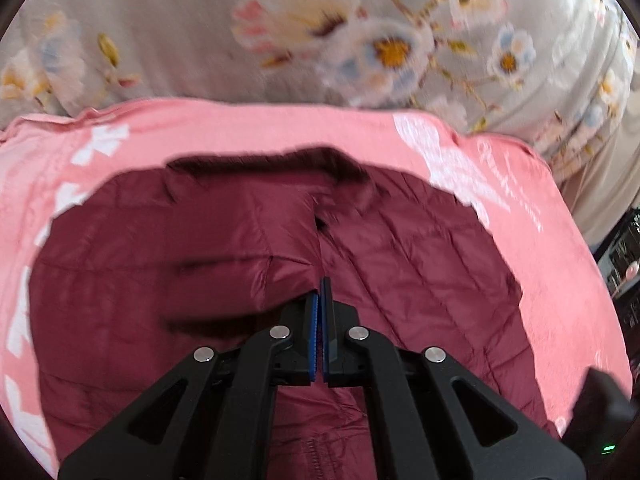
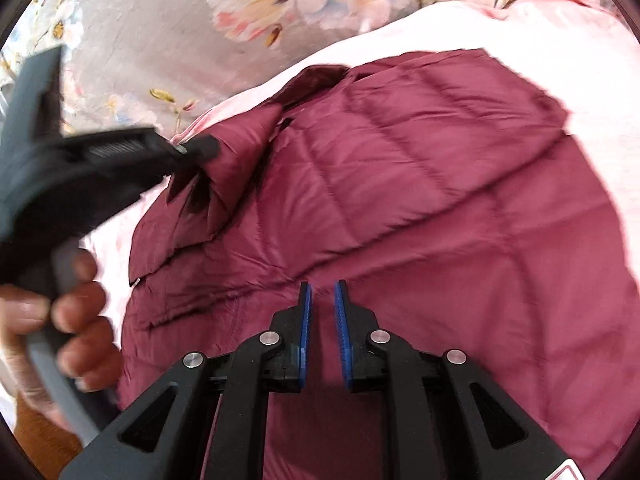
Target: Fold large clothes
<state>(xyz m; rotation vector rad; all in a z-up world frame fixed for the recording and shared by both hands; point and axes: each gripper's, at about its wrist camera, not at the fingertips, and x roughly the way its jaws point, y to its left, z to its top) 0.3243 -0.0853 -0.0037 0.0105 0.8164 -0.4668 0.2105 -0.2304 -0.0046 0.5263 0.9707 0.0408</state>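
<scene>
A maroon quilted jacket (image 1: 420, 264) (image 2: 440, 200) lies spread on a pink blanket (image 1: 240, 128) (image 2: 560, 32), its dark collar (image 1: 320, 160) (image 2: 316, 78) at the far end. My left gripper (image 1: 322, 286) is shut on a flap of the jacket near its front opening. In the right wrist view that left gripper (image 2: 196, 148) holds the flap raised in a peak, with a person's hand (image 2: 76, 320) around its handle. My right gripper (image 2: 322, 286) hovers over the jacket's middle. Its blue pads stand slightly apart with nothing between them.
A grey floral bedsheet (image 1: 160, 40) (image 2: 160, 40) extends beyond the blanket. Dark furniture (image 1: 624, 264) shows at the right edge past the bed. A black device with a green light (image 1: 600, 412) sits low right in the left wrist view.
</scene>
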